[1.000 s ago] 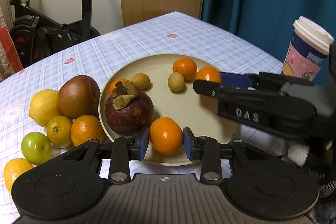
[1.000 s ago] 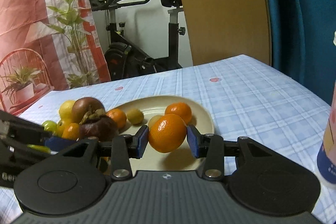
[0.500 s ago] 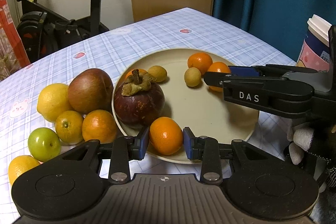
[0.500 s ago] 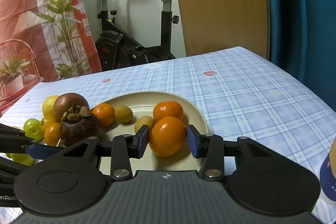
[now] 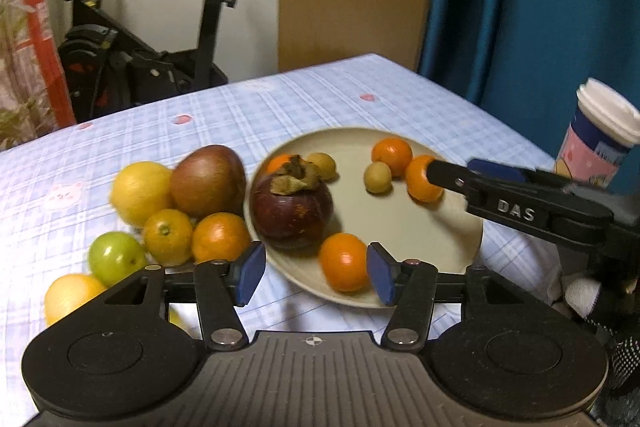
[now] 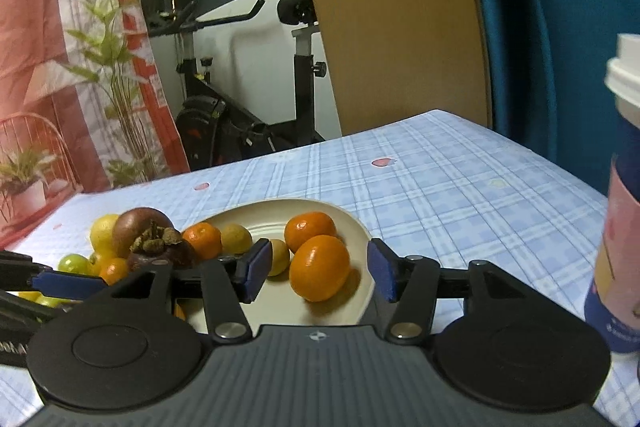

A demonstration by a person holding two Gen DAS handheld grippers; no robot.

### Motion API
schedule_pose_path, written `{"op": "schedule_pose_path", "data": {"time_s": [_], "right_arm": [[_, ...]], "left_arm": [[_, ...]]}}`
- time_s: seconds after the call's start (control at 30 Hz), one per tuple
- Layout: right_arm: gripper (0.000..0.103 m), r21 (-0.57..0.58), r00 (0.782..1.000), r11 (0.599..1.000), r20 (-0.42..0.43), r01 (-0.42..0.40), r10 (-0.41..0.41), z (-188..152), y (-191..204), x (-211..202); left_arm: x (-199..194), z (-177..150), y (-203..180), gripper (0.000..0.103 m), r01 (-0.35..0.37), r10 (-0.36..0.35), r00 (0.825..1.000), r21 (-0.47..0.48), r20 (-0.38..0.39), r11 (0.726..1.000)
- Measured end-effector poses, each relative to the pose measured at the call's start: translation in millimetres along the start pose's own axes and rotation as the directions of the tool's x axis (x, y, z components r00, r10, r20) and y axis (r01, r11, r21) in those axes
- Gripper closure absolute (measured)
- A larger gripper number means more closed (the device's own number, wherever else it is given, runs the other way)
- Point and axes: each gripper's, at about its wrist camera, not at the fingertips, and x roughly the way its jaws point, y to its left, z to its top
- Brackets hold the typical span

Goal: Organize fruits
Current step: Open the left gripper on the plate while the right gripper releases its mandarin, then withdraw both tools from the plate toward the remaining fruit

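A beige plate (image 5: 400, 223) on the checked tablecloth holds a dark mangosteen (image 5: 292, 211), two small tan fruits and several small oranges. My left gripper (image 5: 315, 273) hovers at the plate's near rim, jaws opening. An orange (image 5: 345, 261) lies on the plate between the pads, close to the right one and far from the left. My right gripper (image 6: 318, 271) is over the plate's right side (image 6: 360, 291), jaws also opening. Another orange (image 6: 320, 267) rests between its pads with a gap on each side. The right gripper's finger (image 5: 500, 203) reaches in from the right.
Left of the plate lie a lemon (image 5: 140, 191), a red-brown fruit (image 5: 208, 179), two oranges, a green fruit (image 5: 116, 257) and a yellow one. A lidded paper cup (image 5: 600, 147) stands at the right. An exercise bike stands beyond the table's far edge.
Both grippers were shut on an orange and have opened; each orange now lies on the plate. The left gripper has drawn back and up a little.
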Motion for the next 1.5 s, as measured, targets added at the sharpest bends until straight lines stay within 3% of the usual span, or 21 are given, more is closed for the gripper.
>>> {"op": "schedule_pose_path", "data": {"time_s": [0.33,0.53,0.7,0.87,0.97,1.17,1.37,1.5], "right_arm": [[0.047,0.007,1.000,1.000,-0.005,-0.021,0.021,-5,10,-22],[0.047,-0.027,0.998,0.998,-0.015,-0.054,0.054,-6,28,-29],[0.047,-0.039,0.995,0.995,-0.040,-0.094,0.093,-4,45,-32],[0.047,-0.058,0.987,0.987,-0.052,-0.153,0.150,15,67,-36],[0.047,-0.072,0.971,0.971,-0.090,-0.230,0.223,34,83,-34],[0.047,-0.231,0.943,0.921,-0.193,-0.314,0.273,61,123,-33],[0.045,-0.181,0.946,0.932,-0.142,-0.313,0.290,78,152,-23],[0.045,-0.170,0.936,0.926,-0.171,-0.336,0.309,69,174,-7]], "left_arm": [[-41,-6,42,0.045,-0.095,0.105,0.990,-0.109,0.090,0.989],[-67,-4,84,0.045,-0.175,0.201,0.974,-0.210,0.109,0.962],[-87,2,118,0.045,-0.201,0.238,0.967,-0.290,0.096,0.936],[-113,22,134,0.045,-0.203,0.235,0.965,-0.235,0.117,0.951],[-128,37,139,0.045,-0.213,0.232,0.968,-0.183,0.091,0.960],[-159,58,137,0.045,-0.237,0.239,0.966,-0.031,0.097,0.971],[-140,59,142,0.045,-0.210,0.210,0.975,-0.009,0.069,0.978],[-120,45,154,0.045,-0.148,0.149,0.988,-0.045,0.031,0.988]]}}
